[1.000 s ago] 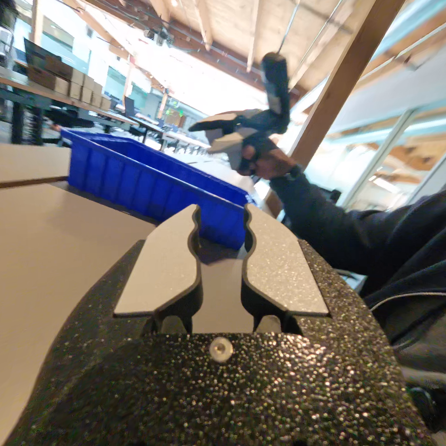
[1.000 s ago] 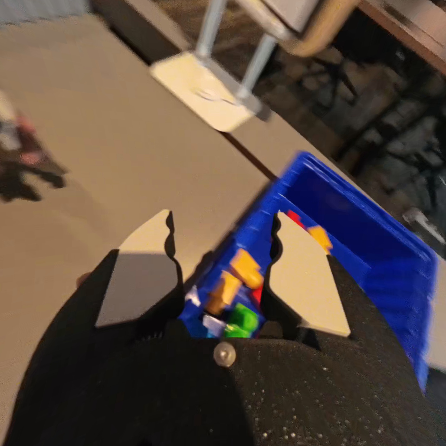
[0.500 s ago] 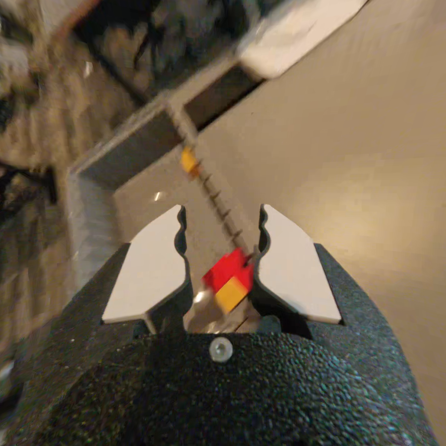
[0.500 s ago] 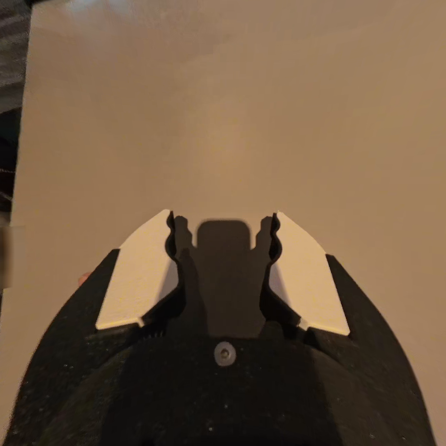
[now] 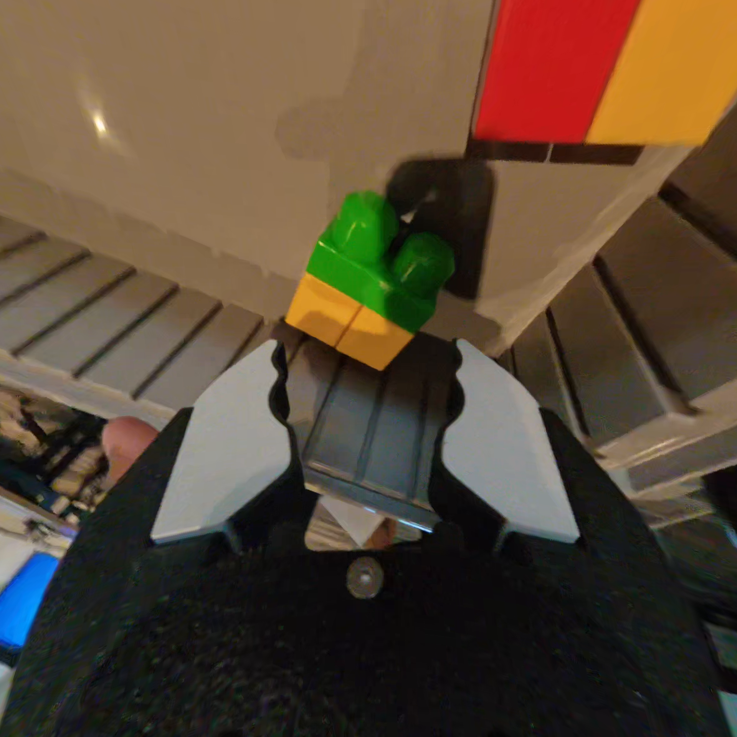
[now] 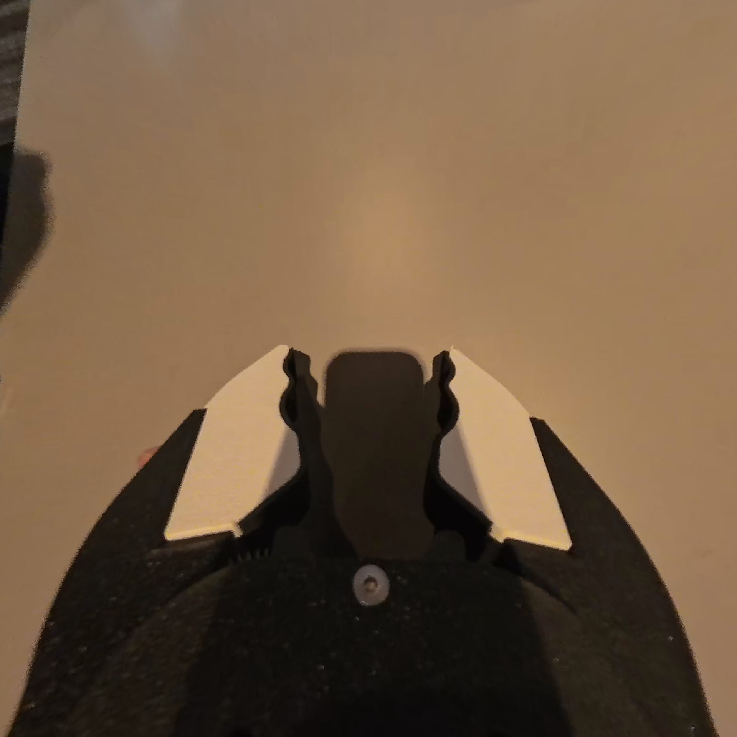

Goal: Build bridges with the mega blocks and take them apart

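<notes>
In the left wrist view a green two-stud block (image 5: 375, 263) sits on two yellow blocks (image 5: 347, 327) side by side, in the corner of a grey ribbed bin. My left gripper (image 5: 367, 347) is open, its fingertips just short of this stack, one on each side, not touching it. A red block (image 5: 546, 67) and a yellow block (image 5: 662, 67) stand joined at the top right, close to the camera. My right gripper (image 6: 369, 351) is open and empty over the bare tan table (image 6: 359, 159); only its own shadow lies between the fingers.
The bin's grey ribbed walls (image 5: 119, 303) run left and right of the stack, around a pale floor (image 5: 179, 119). A blue object (image 5: 24, 598) shows at the lower left. A person's fingertip (image 5: 123, 434) rests on the left gripper's side. A dark shape (image 6: 20, 207) is at the right view's left edge. Across from one pair of fingers to the other is roughly 60 cm. My right tips are about 55 cm from the green two-stud block (image 5: 375, 263), my left tips only 4 cm.
The left gripper swung from facing the blue bin down into the grey bin, closing in on the green and yellow stack. The right gripper left the blue bin and now holds over bare table.
</notes>
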Action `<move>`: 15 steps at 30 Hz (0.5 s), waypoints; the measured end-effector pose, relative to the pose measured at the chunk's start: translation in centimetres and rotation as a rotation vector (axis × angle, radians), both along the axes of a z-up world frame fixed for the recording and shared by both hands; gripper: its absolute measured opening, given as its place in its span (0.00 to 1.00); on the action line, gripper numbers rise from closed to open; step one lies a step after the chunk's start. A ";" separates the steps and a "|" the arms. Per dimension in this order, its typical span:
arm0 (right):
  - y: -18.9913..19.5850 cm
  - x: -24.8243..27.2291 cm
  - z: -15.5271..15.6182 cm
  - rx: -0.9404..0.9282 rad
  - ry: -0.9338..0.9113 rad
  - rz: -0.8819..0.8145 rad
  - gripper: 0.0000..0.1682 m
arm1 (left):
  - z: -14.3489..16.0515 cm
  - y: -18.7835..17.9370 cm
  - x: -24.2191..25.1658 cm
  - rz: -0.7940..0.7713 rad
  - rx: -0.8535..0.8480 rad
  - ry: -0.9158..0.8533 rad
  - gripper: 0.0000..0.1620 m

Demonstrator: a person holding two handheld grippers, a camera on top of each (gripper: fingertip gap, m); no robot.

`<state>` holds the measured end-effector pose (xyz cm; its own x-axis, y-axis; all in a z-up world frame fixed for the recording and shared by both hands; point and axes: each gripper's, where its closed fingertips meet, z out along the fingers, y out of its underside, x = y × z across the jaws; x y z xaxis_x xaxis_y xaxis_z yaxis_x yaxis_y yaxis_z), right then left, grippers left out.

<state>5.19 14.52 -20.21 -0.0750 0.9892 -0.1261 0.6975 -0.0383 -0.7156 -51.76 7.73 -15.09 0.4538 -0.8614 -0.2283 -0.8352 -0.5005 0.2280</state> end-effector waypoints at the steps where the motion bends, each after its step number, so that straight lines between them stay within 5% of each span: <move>1: 0.0 0.0 0.0 0.000 0.001 0.002 0.41 | 0.0 0.4 0.1 -0.048 -0.010 -0.014 0.47; 6: -0.1 0.0 0.3 -0.029 0.018 0.011 0.41 | -1.0 1.0 -2.2 -0.273 -0.130 0.092 0.53; 15: 0.1 -0.1 0.6 -0.077 0.042 0.001 0.37 | -4.4 0.6 -3.3 -0.394 -0.240 0.075 0.54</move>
<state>5.11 14.60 -19.57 -0.0828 0.9765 -0.1988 0.6666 -0.0940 -0.7394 -55.09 8.34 -19.49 0.0709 -0.9973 -0.0211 -0.9279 -0.0737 0.3654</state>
